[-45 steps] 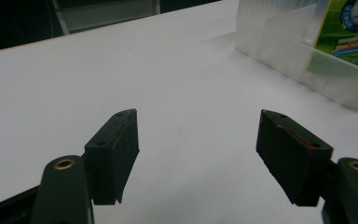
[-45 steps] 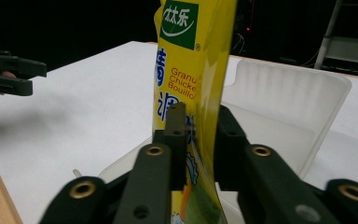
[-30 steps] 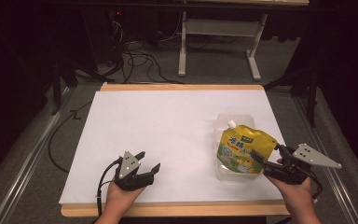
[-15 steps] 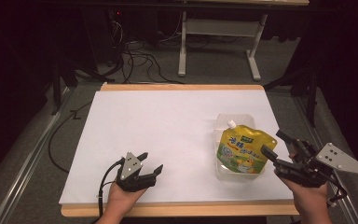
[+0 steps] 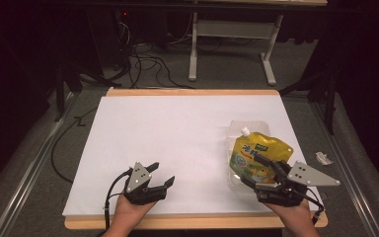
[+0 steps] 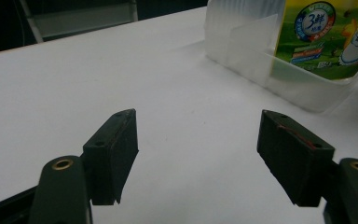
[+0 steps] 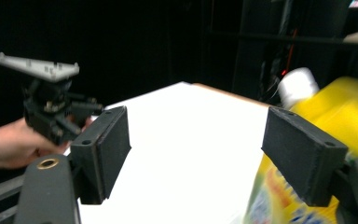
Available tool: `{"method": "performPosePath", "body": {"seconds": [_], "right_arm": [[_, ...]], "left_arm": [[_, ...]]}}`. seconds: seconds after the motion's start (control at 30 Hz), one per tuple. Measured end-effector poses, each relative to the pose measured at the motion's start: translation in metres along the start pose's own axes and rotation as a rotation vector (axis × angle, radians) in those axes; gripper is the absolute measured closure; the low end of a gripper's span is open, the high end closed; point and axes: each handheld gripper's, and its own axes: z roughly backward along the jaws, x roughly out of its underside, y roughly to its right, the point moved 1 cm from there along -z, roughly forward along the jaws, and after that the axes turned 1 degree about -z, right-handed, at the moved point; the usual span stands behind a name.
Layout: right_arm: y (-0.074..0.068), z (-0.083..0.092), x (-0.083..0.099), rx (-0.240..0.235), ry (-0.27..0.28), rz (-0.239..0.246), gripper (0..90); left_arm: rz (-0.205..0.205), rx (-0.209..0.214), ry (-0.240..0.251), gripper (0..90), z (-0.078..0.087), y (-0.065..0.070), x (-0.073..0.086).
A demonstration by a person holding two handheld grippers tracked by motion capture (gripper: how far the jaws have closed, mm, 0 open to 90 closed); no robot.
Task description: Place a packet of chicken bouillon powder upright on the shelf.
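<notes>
Dark surroundings frame a white worktop (image 5: 177, 143) with a wooden rim, cables and a grey stand on the floor beyond it. Right gripper (image 5: 262, 174): jaws spread, nothing pressed between the pads; they have just been opening a little further, and the yellow spouted drink pouch (image 5: 256, 155) lies just ahead of and partly under them in the high view. In the right gripper view the pouch (image 7: 326, 121) sits at the right-hand pad, blurred, so contact cannot be settled. The pouch rests in a clear plastic tray (image 5: 237, 129), spout toward the far edge, probably so that the tray walls keep the soft pack from sliding. Left gripper (image 5: 159, 175): jaws released and empty, parked on bare worktop near the front edge, well apart from the pouch; the left gripper view looks across open white surface toward the tray (image 6: 242, 51) and the pouch's printed face (image 6: 326, 32), an apparent waiting position. Edges and free room: the tray stands near the right side edge and not far from the front rim, leaving little margin there. The centre, left half and far half of the worktop are open for travel. A small scrap (image 5: 322, 158) lies off the sheet to the right.
</notes>
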Motion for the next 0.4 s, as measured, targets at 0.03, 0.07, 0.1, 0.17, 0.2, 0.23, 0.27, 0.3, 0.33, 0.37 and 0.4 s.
{"method": "performPosePath", "body": {"seconds": [0.03,0.07,0.1,0.17,0.2,0.23,0.27,0.3,0.33,0.37,0.4], "right_arm": [[0.0,0.0,0.0,0.0,0.0,0.0,24.8],[0.0,-0.004,0.006,-0.004,-0.018,-0.007,24.7],[0.0,-0.008,0.011,-0.006,-0.038,-0.005,24.6],[0.0,-0.014,0.02,0.003,-0.073,-0.002,24.2],[0.0,-0.017,0.024,0.004,-0.09,0.0,23.7],[0.0,-0.02,0.027,0.006,-0.106,0.008,23.1],[0.0,-0.02,0.027,0.006,-0.106,0.008,23.1],[-0.001,-0.021,0.028,0.005,-0.107,0.012,23.0],[-0.001,-0.022,0.028,0.004,-0.109,0.011,22.6],[-0.001,-0.022,0.028,0.001,-0.105,0.011,22.3],[-0.001,-0.022,0.027,0.002,-0.105,0.01,22.0]], "left_arm": [[0.003,0.005,-0.001,29.5,0.0,0.0,0.0],[0.004,0.007,-0.004,29.3,0.0,0.0,0.0],[0.002,0.007,-0.005,29.3,0.0,-0.001,0.0],[0.001,0.008,-0.007,29.2,-0.001,-0.001,0.0],[0.003,0.009,-0.007,29.1,-0.001,-0.001,0.0],[0.004,0.011,-0.008,28.9,-0.001,-0.001,0.0],[0.006,0.012,-0.006,28.9,-0.001,-0.001,0.0],[0.008,0.014,-0.006,28.9,-0.001,-0.002,0.0],[0.011,0.016,-0.005,28.7,-0.001,-0.002,0.0],[0.01,0.017,-0.006,28.5,-0.001,-0.002,0.0],[0.01,0.018,-0.007,28.4,-0.001,-0.002,0.0]]}}
